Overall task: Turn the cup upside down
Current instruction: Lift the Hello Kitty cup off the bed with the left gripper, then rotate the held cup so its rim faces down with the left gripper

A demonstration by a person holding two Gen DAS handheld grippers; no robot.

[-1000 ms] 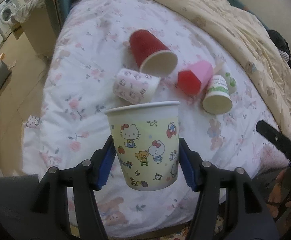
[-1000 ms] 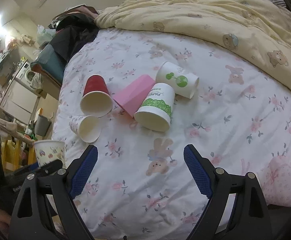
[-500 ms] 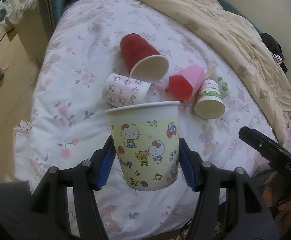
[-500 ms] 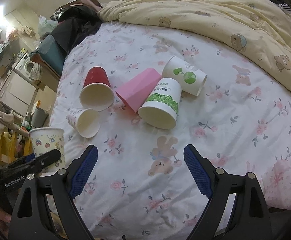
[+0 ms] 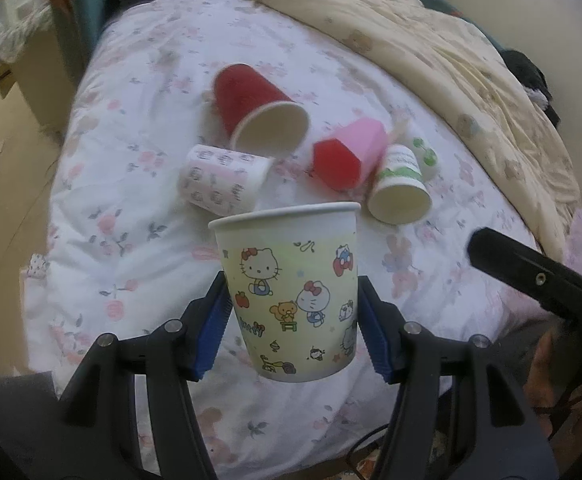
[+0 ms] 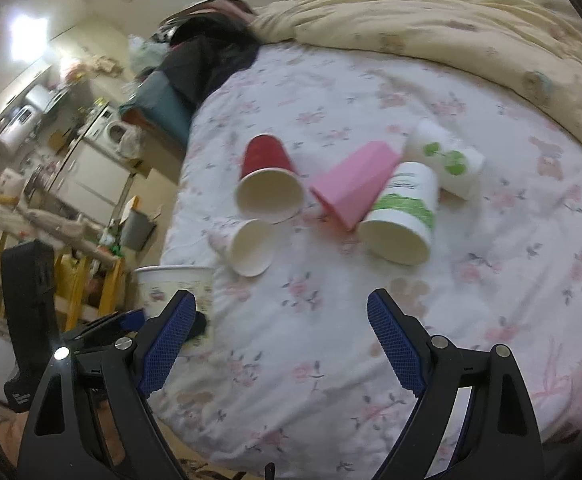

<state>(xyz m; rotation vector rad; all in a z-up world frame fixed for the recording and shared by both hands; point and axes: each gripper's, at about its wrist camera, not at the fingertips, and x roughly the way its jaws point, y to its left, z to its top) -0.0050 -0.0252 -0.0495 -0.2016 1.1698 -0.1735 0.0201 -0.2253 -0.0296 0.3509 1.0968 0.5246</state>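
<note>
My left gripper [image 5: 291, 320] is shut on a Hello Kitty paper cup [image 5: 291, 292], held upright, mouth up, above the near edge of the bed. The same cup [image 6: 175, 284] shows at the left of the right wrist view, with the left gripper under it. My right gripper [image 6: 281, 344] is open and empty above the flowered bedsheet [image 6: 331, 320]; one of its black fingers [image 5: 531, 276] shows at the right of the left wrist view.
Several cups lie on their sides mid-bed: a red cup [image 5: 255, 108], a small patterned cup [image 5: 223, 180], a pink cup [image 5: 347, 156] and two green-print white cups [image 5: 399, 184]. A cream quilt [image 5: 451, 60] covers the far side. Floor and furniture lie left.
Both grippers have moved closer together over the bed's near edge. The cup stays upright in the left gripper. The right gripper stays open.
</note>
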